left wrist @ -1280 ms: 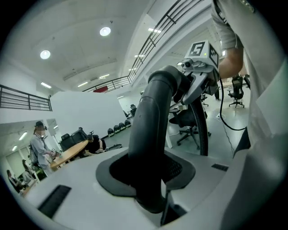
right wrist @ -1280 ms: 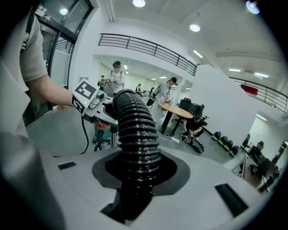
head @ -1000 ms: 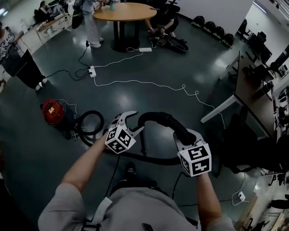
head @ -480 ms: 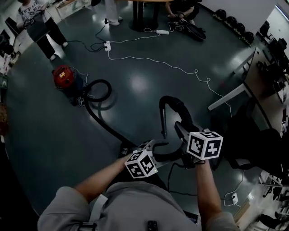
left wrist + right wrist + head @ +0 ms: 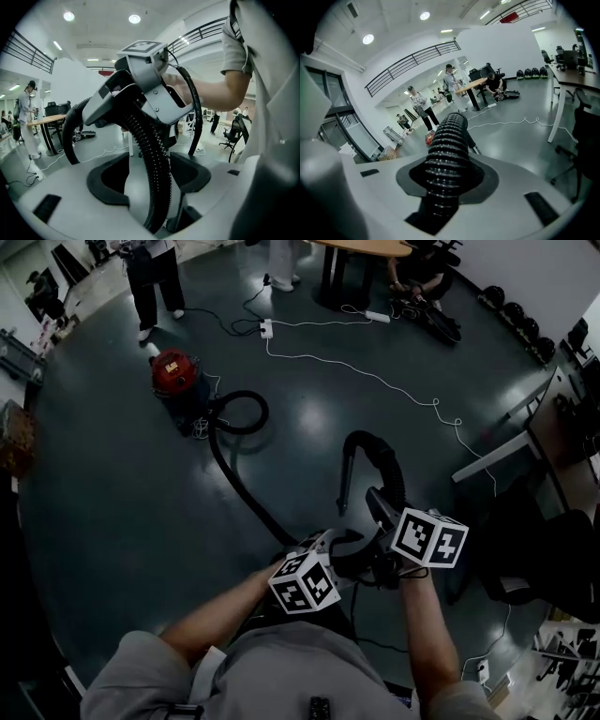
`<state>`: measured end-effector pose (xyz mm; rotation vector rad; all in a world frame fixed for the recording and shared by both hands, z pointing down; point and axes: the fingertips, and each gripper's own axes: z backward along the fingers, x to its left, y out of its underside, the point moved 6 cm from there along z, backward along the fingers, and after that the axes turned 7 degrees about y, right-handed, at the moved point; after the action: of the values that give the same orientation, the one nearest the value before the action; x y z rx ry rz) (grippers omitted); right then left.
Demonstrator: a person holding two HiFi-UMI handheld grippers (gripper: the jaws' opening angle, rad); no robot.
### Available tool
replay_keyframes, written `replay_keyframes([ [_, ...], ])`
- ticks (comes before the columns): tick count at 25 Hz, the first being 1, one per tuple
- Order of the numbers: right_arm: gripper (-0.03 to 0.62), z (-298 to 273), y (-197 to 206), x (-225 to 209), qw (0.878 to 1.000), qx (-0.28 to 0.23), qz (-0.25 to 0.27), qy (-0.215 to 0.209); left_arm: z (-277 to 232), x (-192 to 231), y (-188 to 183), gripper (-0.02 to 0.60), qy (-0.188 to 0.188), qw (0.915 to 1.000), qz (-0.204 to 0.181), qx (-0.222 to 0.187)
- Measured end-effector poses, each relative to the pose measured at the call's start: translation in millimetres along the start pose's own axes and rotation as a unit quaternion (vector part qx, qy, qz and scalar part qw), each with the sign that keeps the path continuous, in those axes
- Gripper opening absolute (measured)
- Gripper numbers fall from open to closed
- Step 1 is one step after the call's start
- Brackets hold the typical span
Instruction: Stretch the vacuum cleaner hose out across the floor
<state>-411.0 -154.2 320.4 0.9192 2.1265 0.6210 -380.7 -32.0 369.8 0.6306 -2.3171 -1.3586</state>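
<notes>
A dark, glossy floor (image 5: 112, 521) fills the head view, and the person stands at its six o'clock edge. Nearest, the left gripper (image 5: 336, 542) sits just at nine o'clock of the right gripper (image 5: 380, 507), almost touching it. The left gripper's jaws have just been opening and stand wide. The black ribbed hose (image 5: 239, 486) runs loosely between them with a gap on each side, so I judge this hand is letting it slide, perhaps to guide it. The right gripper is clamped on the hose, whose ribs fill the space between its pads; this looks like the pulling grip.

Beyond the right gripper, at twelve o'clock, the free end of the hose rises in an arch and hangs down again. From the left gripper the hose trails over the floor toward eleven o'clock and curls into a loop just beside the red vacuum cleaner (image 5: 175, 374). That loop suggests slack is still left to draw out. Farther off, toward one o'clock, a white cable (image 5: 375, 376) snakes across the floor.
</notes>
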Motion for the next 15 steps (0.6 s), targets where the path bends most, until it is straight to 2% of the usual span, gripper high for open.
replay_keyframes([
  [4,0.117,1.1,34.1,57.0,1.000,0.002,0.000,-0.011,35.3,-36.6,26.1,0.270,-0.033,0.9994,0.007,-0.005],
  [8,0.117,12.3,66.1,91.1,0.998,0.005,-0.060,-0.013,52.7,-67.4,43.2,0.270,-0.078,0.9969,0.012,0.003],
  [10,0.118,18.9,81.5,104.3,0.996,0.012,-0.090,-0.020,59.0,-78.4,46.1,0.270,-0.104,0.9945,0.000,0.010],
  [12,0.118,25.7,94.8,116.4,0.995,0.025,-0.092,-0.028,64.1,-89.1,46.6,0.266,-0.137,0.9903,-0.021,0.014],
  [13,0.118,28.5,99.3,122.5,0.996,0.030,-0.082,-0.033,68.0,-93.6,46.7,0.214,-0.152,0.9880,-0.025,0.011],
  [15,0.118,31.7,105.6,135.3,0.996,0.042,-0.062,-0.049,79.2,-101.6,47.9,0.182,-0.169,0.9854,-0.019,-0.005],
])
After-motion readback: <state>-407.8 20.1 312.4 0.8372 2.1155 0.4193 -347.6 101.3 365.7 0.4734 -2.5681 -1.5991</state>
